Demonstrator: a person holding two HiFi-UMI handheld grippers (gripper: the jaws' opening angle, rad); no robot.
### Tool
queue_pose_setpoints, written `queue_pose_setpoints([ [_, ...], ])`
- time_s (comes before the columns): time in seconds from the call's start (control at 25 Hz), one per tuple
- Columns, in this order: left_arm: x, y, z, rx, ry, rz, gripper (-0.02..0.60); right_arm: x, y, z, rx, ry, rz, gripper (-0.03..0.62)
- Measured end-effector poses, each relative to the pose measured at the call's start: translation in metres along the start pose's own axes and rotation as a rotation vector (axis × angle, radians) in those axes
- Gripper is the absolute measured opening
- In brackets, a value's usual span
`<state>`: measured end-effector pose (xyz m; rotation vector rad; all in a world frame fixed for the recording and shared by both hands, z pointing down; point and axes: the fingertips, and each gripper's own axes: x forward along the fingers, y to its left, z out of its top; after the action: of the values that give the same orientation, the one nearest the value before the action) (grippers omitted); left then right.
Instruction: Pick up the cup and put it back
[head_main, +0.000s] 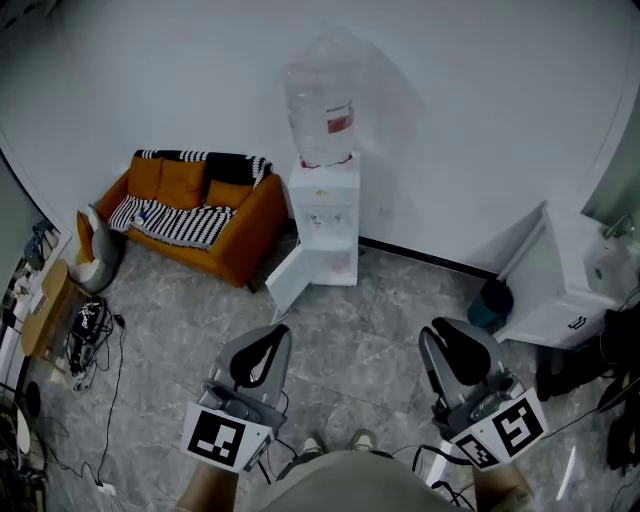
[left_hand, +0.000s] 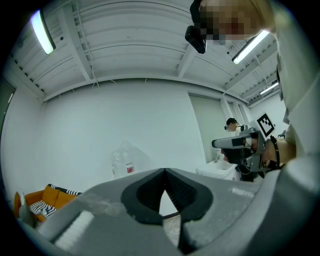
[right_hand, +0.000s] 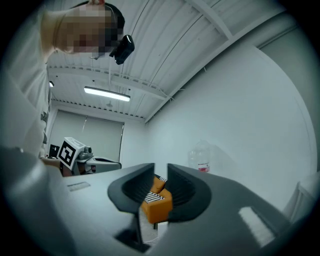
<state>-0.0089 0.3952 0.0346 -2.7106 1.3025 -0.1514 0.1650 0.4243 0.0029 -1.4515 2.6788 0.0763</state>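
Observation:
No cup shows in any view. A white water dispenser (head_main: 325, 225) with a clear bottle (head_main: 320, 115) on top stands against the far wall, and its lower door (head_main: 290, 280) hangs open. My left gripper (head_main: 280, 330) is held low near the person's body. Its jaws meet at the tips with nothing between them (left_hand: 164, 171). My right gripper (head_main: 432, 330) is held at the same height, right of it. Only a thin slit shows between its tips, and it holds nothing (right_hand: 160, 167). Both point toward the dispenser, well short of it.
An orange sofa (head_main: 195, 215) with striped cushions stands left of the dispenser. A white sink cabinet (head_main: 570, 280) and a teal bin (head_main: 492, 303) are at the right. Cables and clutter (head_main: 90, 340) lie along the left edge. Grey tiled floor lies between me and the dispenser.

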Motion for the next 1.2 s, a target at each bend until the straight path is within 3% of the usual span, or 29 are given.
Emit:
queue_pose_setpoints([
  [0.04,0.001,-0.002,0.001,-0.001,-0.002,0.003,0.002,-0.001,-0.002,0.001,0.002,-0.005,-0.001,0.128],
  [0.08,0.003,-0.003,0.002,0.0,-0.005,0.005,0.002,-0.003,-0.005,0.002,0.0,-0.009,-0.003,0.177],
  [0.2,0.008,-0.009,0.004,0.001,-0.01,0.014,0.002,-0.009,-0.016,0.003,-0.019,-0.011,-0.01,0.229],
  [0.72,0.023,-0.036,-0.002,-0.016,0.009,0.052,0.002,-0.026,-0.04,-0.018,0.026,0.01,0.043,0.229],
  [1.2,0.06,0.003,-0.02,-0.011,0.013,0.061,0.003,0.024,-0.06,-0.032,0.01,0.022,0.051,0.255],
])
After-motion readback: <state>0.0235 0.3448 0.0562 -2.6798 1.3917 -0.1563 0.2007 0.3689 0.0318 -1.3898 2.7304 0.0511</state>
